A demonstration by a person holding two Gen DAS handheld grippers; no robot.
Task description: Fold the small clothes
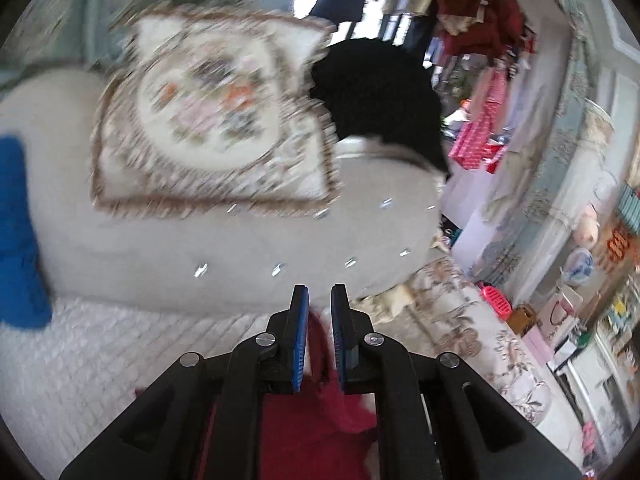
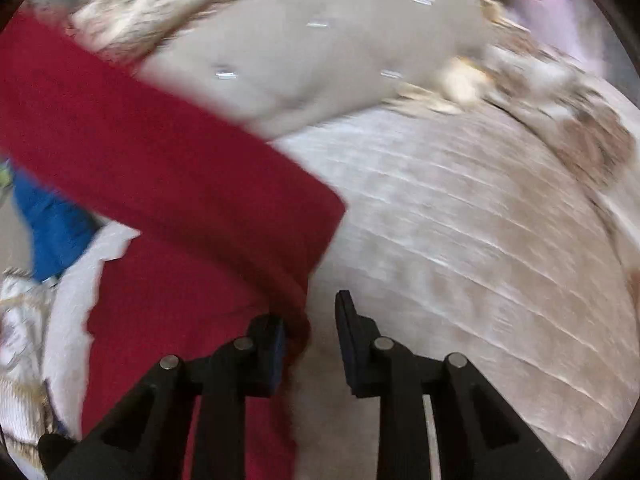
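Note:
A red garment (image 2: 168, 184) lies across the white quilted sofa seat (image 2: 460, 240), with one band lifted and stretching up to the left in the right wrist view. My right gripper (image 2: 310, 312) is open, and the cloth's edge drapes over its left finger. In the left wrist view my left gripper (image 1: 320, 292) has its jaws close together, with red cloth (image 1: 316, 412) between and below the blue pads; it looks shut on the red garment. Both views are motion blurred.
A floral cushion (image 1: 212, 108) and a black item (image 1: 380, 96) rest against the beige sofa back (image 1: 240, 248). A blue cloth (image 1: 16, 232) lies at the left, also seen in the right wrist view (image 2: 56, 228). A floral armrest (image 1: 468, 328) is to the right.

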